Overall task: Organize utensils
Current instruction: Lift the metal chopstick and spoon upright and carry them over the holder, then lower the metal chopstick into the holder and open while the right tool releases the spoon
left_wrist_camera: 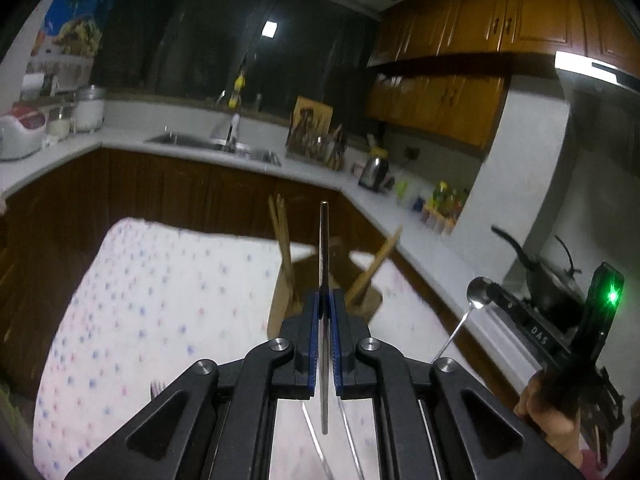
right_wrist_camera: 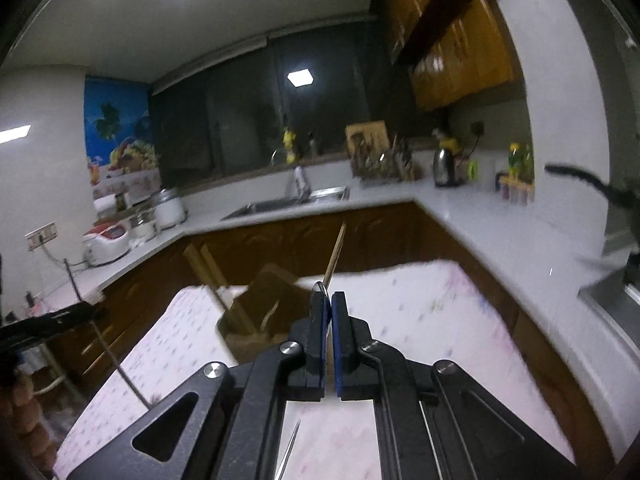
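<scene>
Two grippers up over the wooden holder [left_wrist_camera: 320, 280], left gripper [left_wrist_camera: 325, 300] clamped mid-shaft on a stiff, slick steel utensil [left_wrist_camera: 324, 240], right gripper [right_wrist_camera: 330, 304] pinching a light spoon [left_wrist_camera: 478, 292] mid-handle

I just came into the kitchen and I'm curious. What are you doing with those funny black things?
A person is sorting utensils with two hand-held tongs above a table under a white dotted cloth. The left tongs are shut on a thin flat metal utensil, held upright. The right tongs are shut on a small shiny metal spoon. Just ahead stands a brown wooden utensil holder with wooden utensils already in it. Neither metal piece is in it yet.
</scene>
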`<action>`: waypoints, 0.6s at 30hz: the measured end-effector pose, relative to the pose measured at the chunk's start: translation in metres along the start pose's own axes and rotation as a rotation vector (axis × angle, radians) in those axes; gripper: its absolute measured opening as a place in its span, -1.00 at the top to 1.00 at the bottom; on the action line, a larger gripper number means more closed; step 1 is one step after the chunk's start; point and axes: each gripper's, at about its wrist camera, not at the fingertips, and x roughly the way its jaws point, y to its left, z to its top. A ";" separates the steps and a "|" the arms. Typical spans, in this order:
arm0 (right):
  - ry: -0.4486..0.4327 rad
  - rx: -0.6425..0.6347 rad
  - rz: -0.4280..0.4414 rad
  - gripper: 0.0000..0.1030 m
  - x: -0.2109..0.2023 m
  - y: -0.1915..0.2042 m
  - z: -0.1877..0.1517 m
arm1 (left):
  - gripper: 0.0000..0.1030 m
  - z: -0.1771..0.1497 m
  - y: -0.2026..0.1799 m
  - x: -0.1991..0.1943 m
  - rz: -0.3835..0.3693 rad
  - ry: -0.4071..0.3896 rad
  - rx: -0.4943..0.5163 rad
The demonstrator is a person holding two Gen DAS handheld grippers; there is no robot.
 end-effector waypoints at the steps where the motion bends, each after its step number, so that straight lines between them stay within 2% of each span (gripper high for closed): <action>1: -0.014 -0.002 -0.008 0.95 0.003 -0.001 0.004 | 0.93 0.005 0.000 0.005 0.001 -0.014 0.002; 5: -0.077 -0.025 -0.048 0.95 0.023 -0.003 0.024 | 0.93 0.019 -0.002 0.023 0.014 -0.095 0.009; 13: -0.190 -0.151 -0.158 0.95 0.064 0.010 0.045 | 0.93 0.033 0.008 0.076 0.049 -0.160 -0.012; 18: -0.216 -0.225 -0.191 0.95 0.088 0.017 0.050 | 0.93 0.031 0.009 0.108 0.073 -0.204 -0.007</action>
